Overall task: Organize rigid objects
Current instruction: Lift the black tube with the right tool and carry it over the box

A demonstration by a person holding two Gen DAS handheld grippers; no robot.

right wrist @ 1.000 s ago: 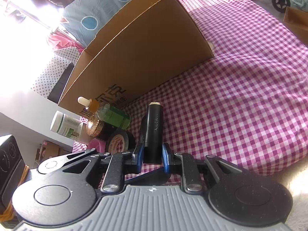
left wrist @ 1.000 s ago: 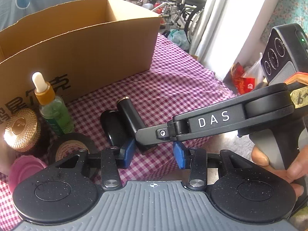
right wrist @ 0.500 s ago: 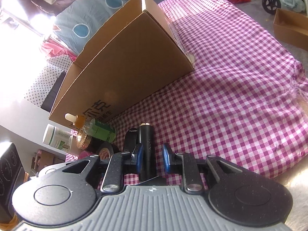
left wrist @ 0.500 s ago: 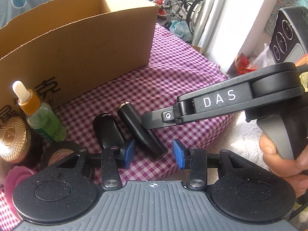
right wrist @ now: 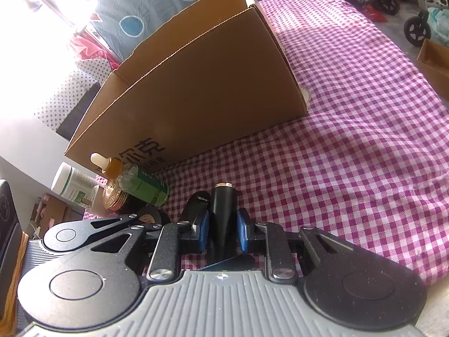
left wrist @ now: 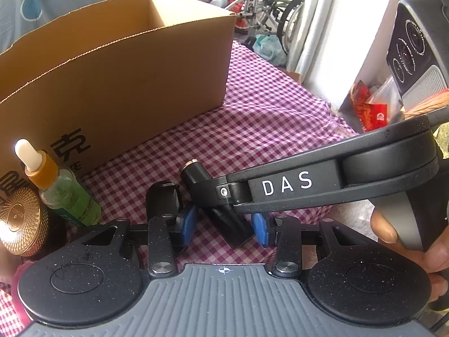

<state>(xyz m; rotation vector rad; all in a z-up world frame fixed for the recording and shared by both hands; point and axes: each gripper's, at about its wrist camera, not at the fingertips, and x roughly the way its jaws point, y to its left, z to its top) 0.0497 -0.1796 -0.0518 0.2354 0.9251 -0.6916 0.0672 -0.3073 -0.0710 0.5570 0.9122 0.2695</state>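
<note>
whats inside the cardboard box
Only bare inner walls near the far corner of the cardboard box show in the left wrist view. Its front wall hides the floor and any contents; the right wrist view shows just the outside.

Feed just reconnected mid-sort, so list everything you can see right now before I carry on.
cardboard box: one, brown, open, back of cloth
black tube: one, gold-tipped, between right gripper's pads
black cap: one, lying beside the tube
dropper bottle: one, green, near box
gold lid: one, beside bottle
white bottle: one, far left
tape roll: one, black
checked cloth: one, purple-white
left gripper: closing, empty
right gripper: shut on tube
</note>
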